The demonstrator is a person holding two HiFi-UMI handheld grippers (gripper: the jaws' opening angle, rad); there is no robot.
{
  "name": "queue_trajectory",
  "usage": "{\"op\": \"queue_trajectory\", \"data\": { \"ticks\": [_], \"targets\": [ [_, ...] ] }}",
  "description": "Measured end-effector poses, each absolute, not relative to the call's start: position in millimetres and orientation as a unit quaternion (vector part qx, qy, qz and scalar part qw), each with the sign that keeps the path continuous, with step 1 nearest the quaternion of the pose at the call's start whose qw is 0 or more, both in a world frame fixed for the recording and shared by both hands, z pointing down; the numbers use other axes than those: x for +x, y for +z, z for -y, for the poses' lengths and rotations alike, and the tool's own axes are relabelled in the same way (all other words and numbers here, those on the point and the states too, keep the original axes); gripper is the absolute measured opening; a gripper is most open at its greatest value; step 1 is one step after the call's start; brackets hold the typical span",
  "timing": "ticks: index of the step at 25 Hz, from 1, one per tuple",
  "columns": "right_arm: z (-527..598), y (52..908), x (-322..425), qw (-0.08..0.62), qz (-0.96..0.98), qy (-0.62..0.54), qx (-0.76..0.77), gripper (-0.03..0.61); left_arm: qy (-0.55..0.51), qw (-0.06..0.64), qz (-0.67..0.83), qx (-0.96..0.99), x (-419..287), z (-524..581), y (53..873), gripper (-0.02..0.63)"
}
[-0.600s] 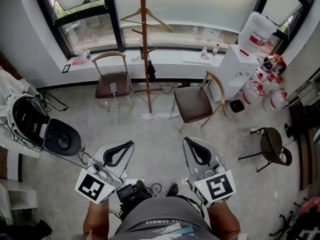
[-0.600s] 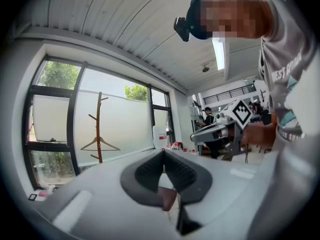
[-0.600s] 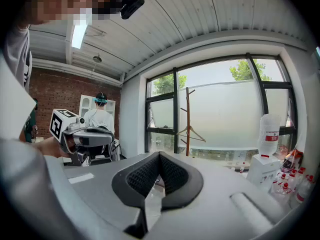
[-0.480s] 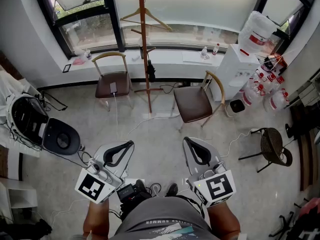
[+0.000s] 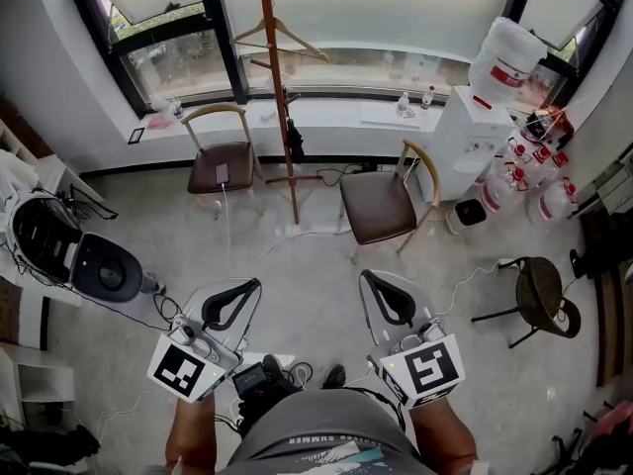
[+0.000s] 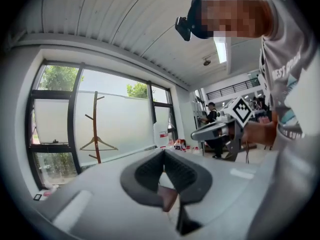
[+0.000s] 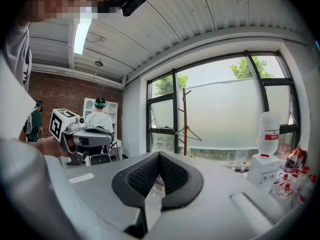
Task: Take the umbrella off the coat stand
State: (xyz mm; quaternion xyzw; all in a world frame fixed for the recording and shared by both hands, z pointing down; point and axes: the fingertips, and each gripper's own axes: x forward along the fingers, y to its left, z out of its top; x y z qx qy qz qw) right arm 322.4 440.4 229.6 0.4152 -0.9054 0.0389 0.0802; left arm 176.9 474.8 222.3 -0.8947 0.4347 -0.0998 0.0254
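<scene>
The left gripper (image 5: pixel 247 290) and right gripper (image 5: pixel 373 283) are both empty, jaws closed tip to tip, held side by side low in the head view and well apart from the coat stand (image 5: pixel 280 97). Between them and the stand lies open floor (image 5: pixel 307 275), crossed by a white cable (image 5: pixel 287 240) and edged by the left chair (image 5: pixel 223 166) and the right chair (image 5: pixel 379 206) on either side of the pole. The umbrella (image 5: pixel 294 142), a small dark shape, hangs against the pole between the chairs, below a wooden hanger (image 5: pixel 272 36). The floor is pale grey tile. A black-framed window (image 5: pixel 326 8) runs behind the stand, and a water dispenser (image 5: pixel 460 142) stands at the right.
</scene>
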Motion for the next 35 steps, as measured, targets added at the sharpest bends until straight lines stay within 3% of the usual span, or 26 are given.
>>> {"op": "queue_trajectory", "data": {
  "ticks": [11,35],
  "targets": [
    [-423,236,335,0.063,0.914,0.067,0.395,0.002,-0.111,0.009,-0.449,-0.886,192,-473,233,0.002],
    [-277,241,211,0.085,0.869,0.068,0.482,0.002,-0.074,0.012,-0.372,-0.925,57,-296,232,0.002]
  ]
}}
